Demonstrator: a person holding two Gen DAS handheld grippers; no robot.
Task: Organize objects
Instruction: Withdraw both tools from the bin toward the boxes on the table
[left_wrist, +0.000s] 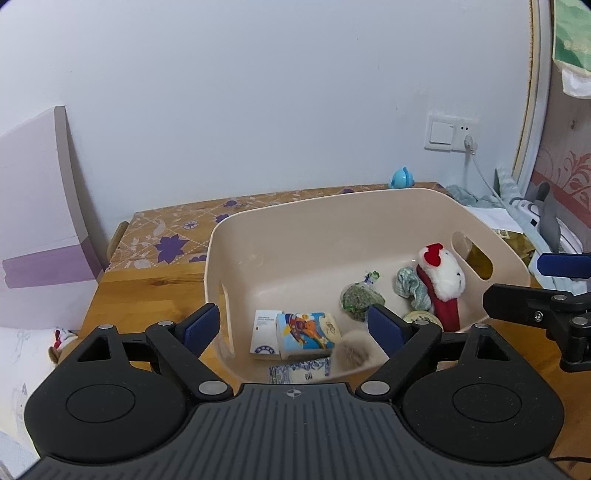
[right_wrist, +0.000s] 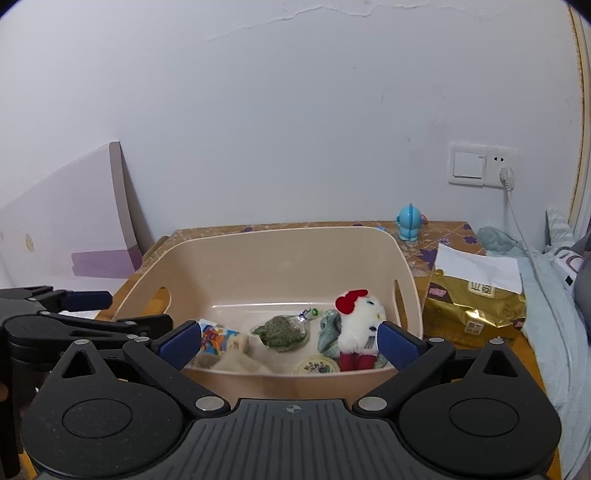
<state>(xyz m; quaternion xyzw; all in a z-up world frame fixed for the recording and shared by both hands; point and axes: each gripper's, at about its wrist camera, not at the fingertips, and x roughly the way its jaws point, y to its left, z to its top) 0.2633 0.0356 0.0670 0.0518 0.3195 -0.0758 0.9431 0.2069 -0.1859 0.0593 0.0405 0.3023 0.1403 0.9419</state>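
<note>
Wooden counter (left_wrist: 147, 291) carries the beige bin (left_wrist: 332, 206) at frame centre, holding the collected objects. Left gripper (left_wrist: 293, 326) and right gripper (right_wrist: 290, 341): jaws apart, empty. Judged step: deposit done; next, locate another loose object.

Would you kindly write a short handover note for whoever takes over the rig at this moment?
Left gripper: open, empty, over the bin's near edge.
Right gripper: open, empty, in front of the bin.
Beige bin holds the white plush, herb bag, checked cloth, round tin, cartoon tissue pack, white box and a fuzzy beige item.
Still outside: blue figurine and gold bag on the table.
</note>
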